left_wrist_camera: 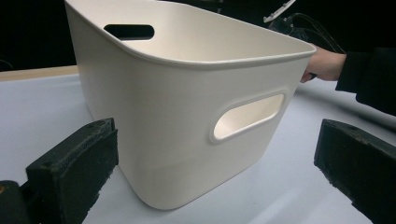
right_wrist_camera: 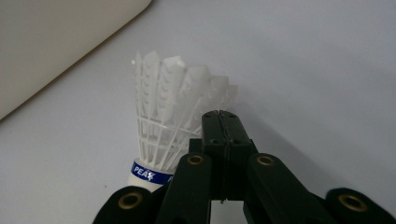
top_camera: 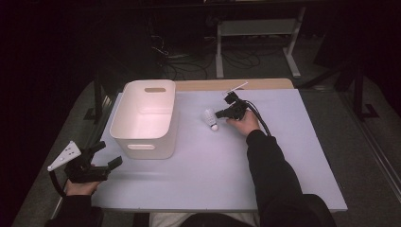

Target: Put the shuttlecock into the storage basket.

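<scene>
now | right gripper (right_wrist_camera: 219,122) pressing its jaws together, nothing between, shuttlecock (right_wrist_camera: 175,112) lying just beside | left gripper (top_camera: 103,156) gaping toward bin (left_wrist_camera: 187,102), likely waiting

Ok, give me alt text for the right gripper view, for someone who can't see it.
A white shuttlecock with a blue band lies on a pale table, just beyond the shut jaws of the black right gripper. A white bin's edge sits at upper left.

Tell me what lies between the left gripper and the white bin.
Nothing: in the high view, bare table separates the left gripper from the white bin.
</scene>
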The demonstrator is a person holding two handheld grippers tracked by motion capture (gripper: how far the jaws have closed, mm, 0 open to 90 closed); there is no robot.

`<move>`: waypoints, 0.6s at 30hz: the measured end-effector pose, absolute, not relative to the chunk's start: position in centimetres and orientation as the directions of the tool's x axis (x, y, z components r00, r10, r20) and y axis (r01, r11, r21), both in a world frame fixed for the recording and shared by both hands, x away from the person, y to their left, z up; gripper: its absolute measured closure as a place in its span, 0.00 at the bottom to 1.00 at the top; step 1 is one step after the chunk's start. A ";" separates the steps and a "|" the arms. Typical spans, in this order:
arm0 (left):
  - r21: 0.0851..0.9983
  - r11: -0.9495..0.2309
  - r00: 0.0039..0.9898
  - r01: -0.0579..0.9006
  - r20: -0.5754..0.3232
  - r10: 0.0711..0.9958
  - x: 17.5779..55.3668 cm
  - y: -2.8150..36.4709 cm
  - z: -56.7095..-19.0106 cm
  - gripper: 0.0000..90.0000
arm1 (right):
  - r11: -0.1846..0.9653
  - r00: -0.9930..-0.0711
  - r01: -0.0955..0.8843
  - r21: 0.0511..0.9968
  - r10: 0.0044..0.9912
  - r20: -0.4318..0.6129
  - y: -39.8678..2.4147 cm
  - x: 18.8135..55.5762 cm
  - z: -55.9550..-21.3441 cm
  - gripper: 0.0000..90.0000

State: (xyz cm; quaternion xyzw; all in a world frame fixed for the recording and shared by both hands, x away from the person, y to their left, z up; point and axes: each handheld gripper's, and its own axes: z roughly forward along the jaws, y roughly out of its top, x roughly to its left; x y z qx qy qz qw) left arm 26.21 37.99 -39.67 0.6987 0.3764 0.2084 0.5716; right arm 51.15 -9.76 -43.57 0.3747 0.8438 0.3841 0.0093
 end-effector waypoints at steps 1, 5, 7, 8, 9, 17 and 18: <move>0.956 -0.063 0.630 0.288 -0.139 0.764 26.2 38.0 -39.7 0.00 | 0.429 -0.722 0.623 0.654 0.638 0.269 -9.6 51.1 -43.6 0.99; 0.956 -0.064 0.631 0.287 -0.138 0.763 26.2 38.0 -39.7 0.00 | 0.429 -0.724 0.622 0.655 0.634 0.272 -9.3 51.1 -43.6 0.99; 0.955 -0.066 0.631 0.288 -0.138 0.763 26.2 38.0 -39.7 0.00 | 0.433 -0.726 0.620 0.654 0.633 0.270 -9.2 51.1 -43.6 0.99; 0.956 -0.064 0.631 0.287 -0.139 0.763 26.2 38.0 -39.7 0.00 | 0.435 -0.728 0.618 0.654 0.630 0.269 -9.1 51.1 -43.6 0.99; 0.956 -0.063 0.631 0.288 -0.139 0.764 26.2 38.0 -39.7 0.00 | 0.439 -0.730 0.618 0.652 0.629 0.268 -9.0 51.1 -43.7 0.99; 0.955 -0.065 0.631 0.288 -0.138 0.764 26.2 38.0 -39.7 0.00 | 0.437 -0.730 0.618 0.654 0.628 0.270 -9.0 51.0 -43.6 0.99; 0.955 -0.065 0.631 0.288 -0.138 0.763 26.2 38.0 -39.7 0.00 | 0.436 -0.731 0.617 0.655 0.626 0.271 -9.0 51.0 -43.6 0.99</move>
